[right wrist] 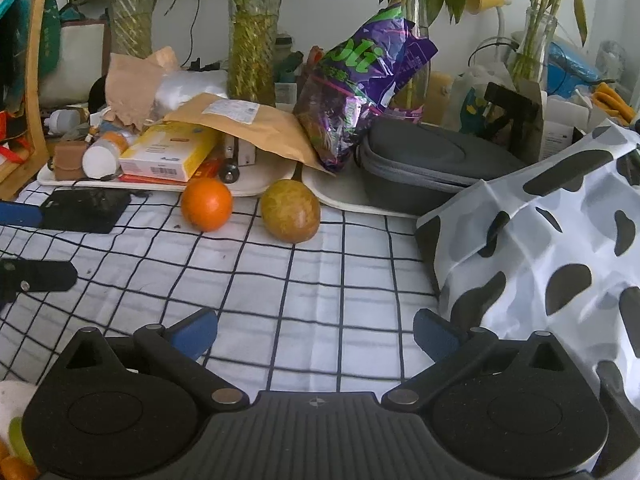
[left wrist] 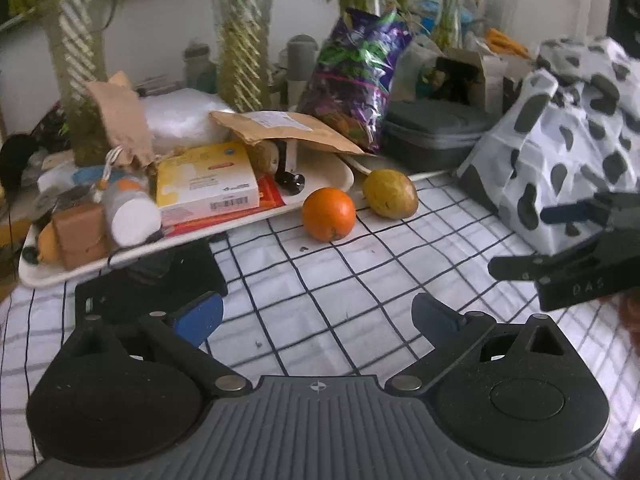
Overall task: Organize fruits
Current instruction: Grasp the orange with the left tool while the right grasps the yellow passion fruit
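Note:
An orange and a yellow-green mango lie side by side on the checked cloth, in front of a cluttered white tray. They show in the right wrist view too: the orange and the mango. My left gripper is open and empty, well short of the orange. My right gripper is open and empty, well short of the mango. The right gripper's fingers show at the right edge of the left wrist view. The left gripper's fingers show at the left edge of the right view.
A spotted white bag stands at the right, close to my right gripper. A grey zip case, a purple snack bag, a brown envelope, boxes and plant vases crowd the back. A black flat object lies at the left.

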